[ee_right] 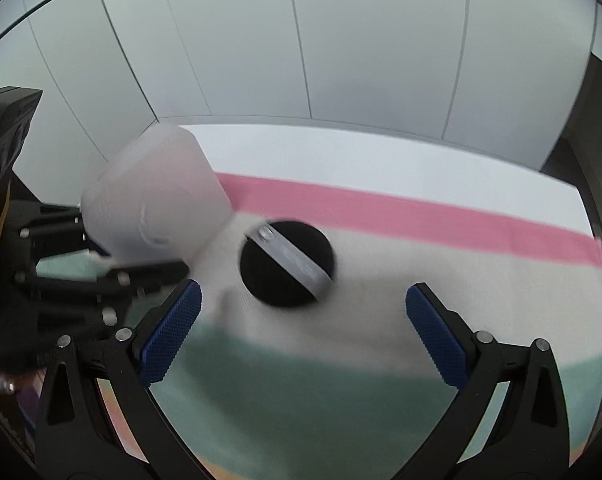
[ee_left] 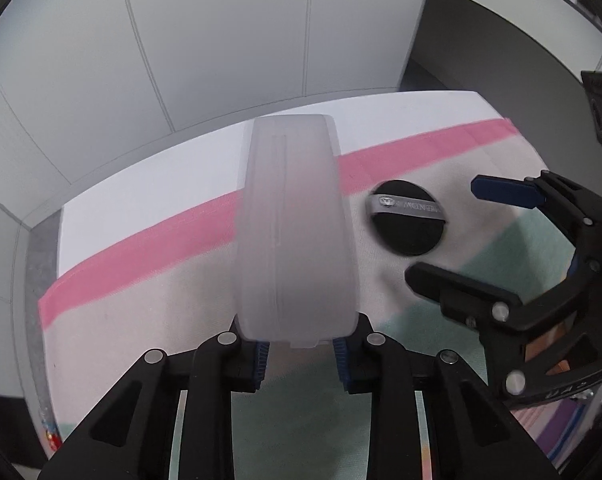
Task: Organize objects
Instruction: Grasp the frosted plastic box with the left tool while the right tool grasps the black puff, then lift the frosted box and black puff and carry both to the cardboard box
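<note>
The black round puff (ee_right: 287, 263) with its grey ribbon lies on the striped cloth (ee_right: 421, 312). The right tongs (ee_right: 301, 332) hang wide open and empty before it; centre, then close gently. Left tongs (ee_left: 301, 354) clamp a frosted plastic case (ee_left: 295, 232) aloft.

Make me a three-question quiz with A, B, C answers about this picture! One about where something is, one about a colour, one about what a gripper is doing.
1. Where is the black round puff?
A. lying on the striped cloth
B. inside the frosted box
C. in the right gripper

2. What colour is the cloth's stripe beyond the puff?
A. blue
B. pink
C. yellow

3. What is the left gripper doing?
A. hanging open and empty
B. gripping the puff
C. gripping the frosted plastic box

Answers: 1 A, the puff rests on the cloth ahead of the open right gripper. 2 B, a pink band crosses there. 3 C, both pads press the box's sides.
</note>
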`<action>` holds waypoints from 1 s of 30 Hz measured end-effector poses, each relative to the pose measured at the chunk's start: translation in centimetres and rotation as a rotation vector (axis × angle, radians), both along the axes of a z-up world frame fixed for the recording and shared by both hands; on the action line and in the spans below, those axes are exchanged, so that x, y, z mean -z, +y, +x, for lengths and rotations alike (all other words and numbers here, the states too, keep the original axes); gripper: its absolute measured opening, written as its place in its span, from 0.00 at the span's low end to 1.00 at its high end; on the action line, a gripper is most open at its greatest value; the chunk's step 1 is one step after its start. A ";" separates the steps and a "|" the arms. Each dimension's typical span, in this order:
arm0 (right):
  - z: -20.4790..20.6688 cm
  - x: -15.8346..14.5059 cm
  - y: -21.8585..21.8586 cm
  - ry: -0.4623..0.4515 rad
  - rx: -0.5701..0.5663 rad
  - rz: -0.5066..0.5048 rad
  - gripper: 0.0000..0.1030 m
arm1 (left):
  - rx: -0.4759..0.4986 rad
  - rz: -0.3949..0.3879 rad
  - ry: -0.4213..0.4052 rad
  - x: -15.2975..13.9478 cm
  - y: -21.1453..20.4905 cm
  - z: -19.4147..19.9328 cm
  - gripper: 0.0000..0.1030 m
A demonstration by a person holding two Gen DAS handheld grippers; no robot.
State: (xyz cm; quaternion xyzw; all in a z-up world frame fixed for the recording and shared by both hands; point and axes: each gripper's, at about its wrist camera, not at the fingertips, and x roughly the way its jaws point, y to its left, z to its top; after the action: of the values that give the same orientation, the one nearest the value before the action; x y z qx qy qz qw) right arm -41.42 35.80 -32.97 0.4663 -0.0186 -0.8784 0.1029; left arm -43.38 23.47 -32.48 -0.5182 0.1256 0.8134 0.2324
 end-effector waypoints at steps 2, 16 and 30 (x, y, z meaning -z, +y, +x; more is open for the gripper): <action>-0.7 0.1 0.0 -0.002 0.014 -0.003 0.99 | -0.020 0.045 -0.021 1.2 -0.1 -1.4 0.27; -0.7 -0.2 -1.5 0.027 0.032 0.048 0.43 | -0.064 0.041 0.032 1.2 -0.2 -0.2 0.27; 2.5 -5.5 -2.3 0.039 0.030 0.033 0.43 | -0.058 0.040 0.093 -5.3 -2.9 2.8 0.27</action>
State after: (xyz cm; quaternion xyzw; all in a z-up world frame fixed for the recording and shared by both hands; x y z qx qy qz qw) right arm -38.89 33.48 -27.52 0.4503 -0.0089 -0.8890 0.0825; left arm -40.56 20.55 -27.14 -0.4786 0.1047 0.8454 0.2129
